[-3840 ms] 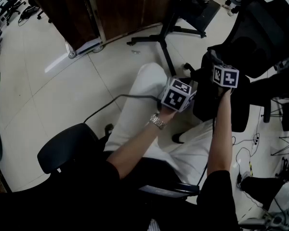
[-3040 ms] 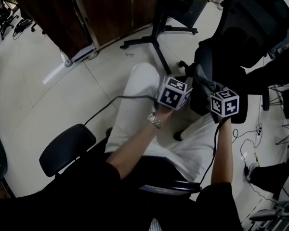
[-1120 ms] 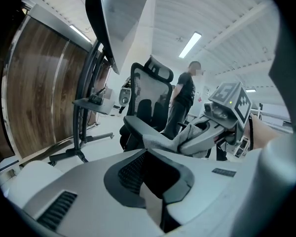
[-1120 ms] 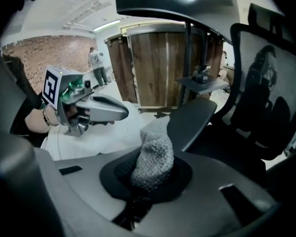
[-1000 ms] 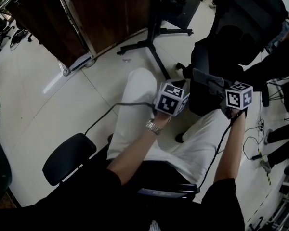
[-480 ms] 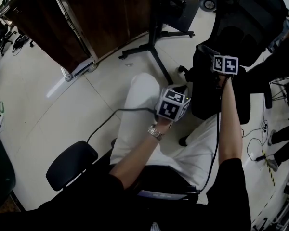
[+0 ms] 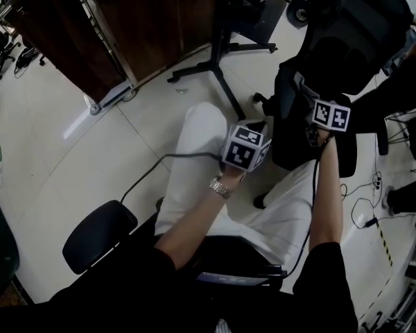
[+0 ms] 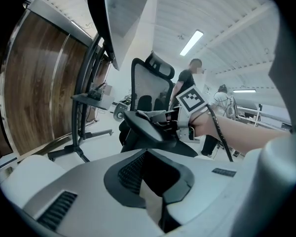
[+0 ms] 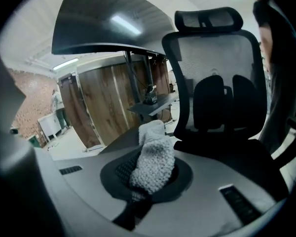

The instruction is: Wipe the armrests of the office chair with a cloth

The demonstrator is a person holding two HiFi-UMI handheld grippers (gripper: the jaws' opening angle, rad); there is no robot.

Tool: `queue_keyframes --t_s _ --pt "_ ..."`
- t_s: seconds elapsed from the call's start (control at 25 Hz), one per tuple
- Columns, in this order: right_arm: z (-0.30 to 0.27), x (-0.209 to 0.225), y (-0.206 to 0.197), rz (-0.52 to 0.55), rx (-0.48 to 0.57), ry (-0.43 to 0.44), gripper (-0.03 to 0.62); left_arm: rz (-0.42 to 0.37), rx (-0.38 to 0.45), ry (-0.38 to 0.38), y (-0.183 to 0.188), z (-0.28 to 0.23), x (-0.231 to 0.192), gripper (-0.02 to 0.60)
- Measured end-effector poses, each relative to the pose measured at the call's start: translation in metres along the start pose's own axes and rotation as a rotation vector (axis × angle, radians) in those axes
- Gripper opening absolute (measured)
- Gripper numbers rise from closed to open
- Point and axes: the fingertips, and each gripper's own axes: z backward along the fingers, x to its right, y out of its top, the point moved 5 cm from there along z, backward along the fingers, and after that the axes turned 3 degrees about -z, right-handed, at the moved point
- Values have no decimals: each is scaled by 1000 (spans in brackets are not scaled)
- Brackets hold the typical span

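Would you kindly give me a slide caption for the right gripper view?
Right gripper shut on a white cloth, facing a black mesh office chair.

Dim, underexposed, fisheye-warped edges

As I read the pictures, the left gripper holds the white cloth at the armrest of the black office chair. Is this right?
Not quite. The right gripper, not the left, holds the white cloth at the armrest of the black office chair. The right gripper view shows the cloth pinched in its jaws, and the left gripper has no cloth in its own view.
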Motion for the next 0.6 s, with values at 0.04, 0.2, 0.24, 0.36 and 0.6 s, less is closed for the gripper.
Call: queue_keyframes --t_s 0.04,0.2,0.24,0.36,0.6 --pt "7 -2 -6 -36 12 29 26 -1 1 -2 0 0 2 -6" --pt "34 -11 -33 -154 57 100 26 -10 -3 -12 0 1 8 -6" --pt "40 -15 -39 -165 68 106 26 -12 -1 -14 1 1 10 -6" --pt "60 -26 -56 -199 111 117 26 -17 4 -21 3 3 14 -6" --pt "87 -54 -86 -348 177 105 26 -25 12 -29 4 5 20 -6"
